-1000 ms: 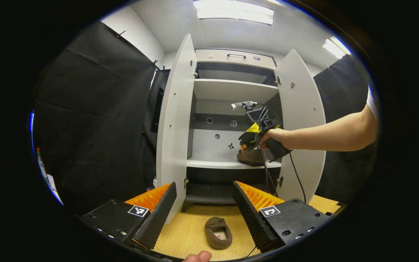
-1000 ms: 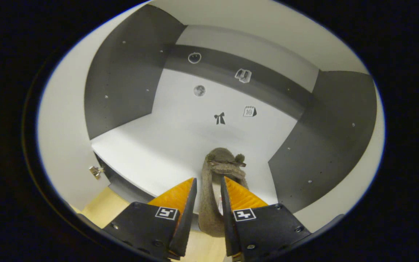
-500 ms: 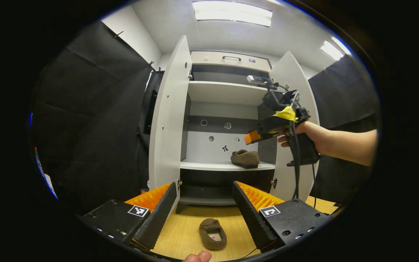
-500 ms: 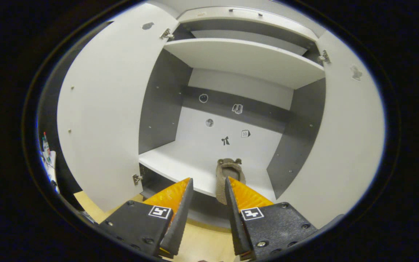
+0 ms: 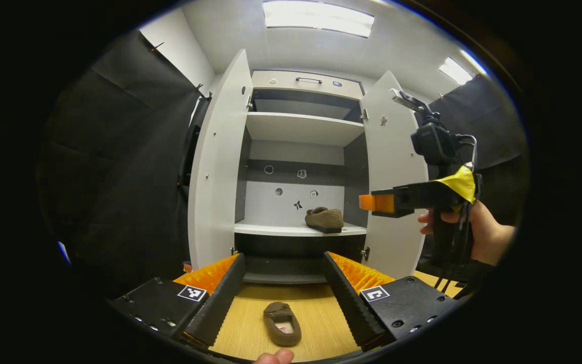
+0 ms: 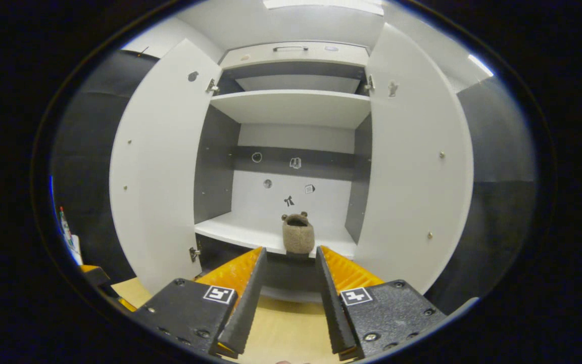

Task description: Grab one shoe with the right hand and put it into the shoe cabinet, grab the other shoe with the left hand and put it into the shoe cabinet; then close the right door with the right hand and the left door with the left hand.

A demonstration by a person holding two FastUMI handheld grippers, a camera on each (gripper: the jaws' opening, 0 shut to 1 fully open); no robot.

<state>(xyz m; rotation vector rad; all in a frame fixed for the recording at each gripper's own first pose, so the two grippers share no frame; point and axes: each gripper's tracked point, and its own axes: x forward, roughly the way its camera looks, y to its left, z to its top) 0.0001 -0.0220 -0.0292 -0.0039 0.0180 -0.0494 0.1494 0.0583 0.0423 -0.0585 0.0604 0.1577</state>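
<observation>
One brown fuzzy slipper-style shoe (image 5: 324, 219) sits on the white cabinet's middle shelf (image 5: 271, 229). We hold our right gripper (image 6: 289, 275) clear of it, fingers parted and empty. Second brown shoe (image 5: 282, 323) lies on the wood floor between our left gripper's (image 5: 282, 280) spread fingers, lined up to grab. Both white doors open.

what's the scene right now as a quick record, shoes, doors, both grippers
shoe on shelf: lies on the middle shelf of the shoe cabinet, right of centre
shoe on floor: lies on the wooden floor in front of the cabinet, between the left gripper's fingers
left door: open
right door: open
left gripper: open, holds nothing
right gripper: open, holds nothing, in front of the cabinet
done: one shoe stored
left: second shoe, both doors
</observation>
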